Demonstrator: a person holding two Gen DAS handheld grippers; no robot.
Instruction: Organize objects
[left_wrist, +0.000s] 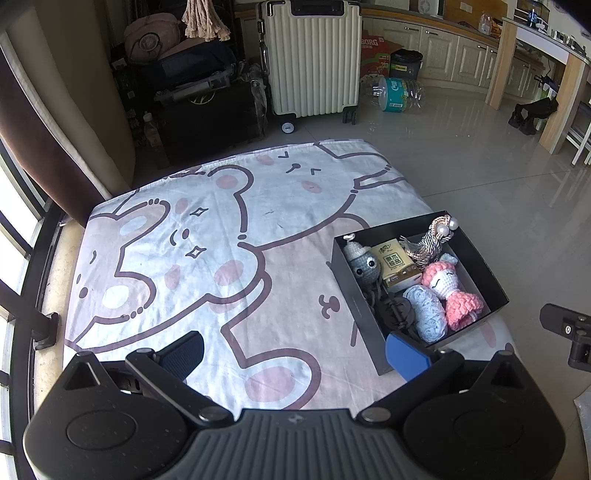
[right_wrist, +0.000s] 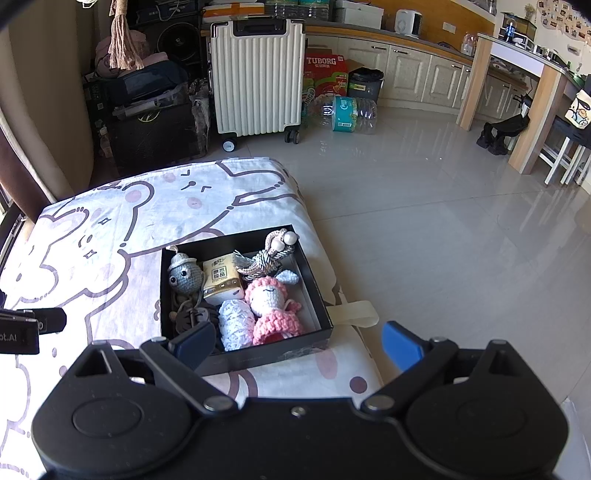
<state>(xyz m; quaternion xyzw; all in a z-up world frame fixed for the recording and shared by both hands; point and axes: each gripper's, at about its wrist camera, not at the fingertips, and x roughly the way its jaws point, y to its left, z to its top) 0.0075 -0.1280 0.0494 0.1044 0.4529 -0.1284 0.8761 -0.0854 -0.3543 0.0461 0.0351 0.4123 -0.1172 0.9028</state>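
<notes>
Left gripper (left_wrist: 295, 350): jaws spread, empty, above the blanket (left_wrist: 177, 240). Right gripper (right_wrist: 299, 345): jaws spread, empty. Black box (right_wrist: 325, 306): just beyond the right gripper at 12 o'clock; at 2 o'clock from the left. Contents: pink doll (right_wrist: 271, 306), grey doll (right_wrist: 183, 275), tissue pack (right_wrist: 221, 279), tassel (right_wrist: 267, 256), white yarn piece (right_wrist: 234, 323). Suitcase (right_wrist: 256, 79) at far 12 o'clock.

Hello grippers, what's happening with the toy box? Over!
Left gripper open, empty. Right gripper open, empty. Black box on blanket, toys inside. Nothing in the way.
</notes>
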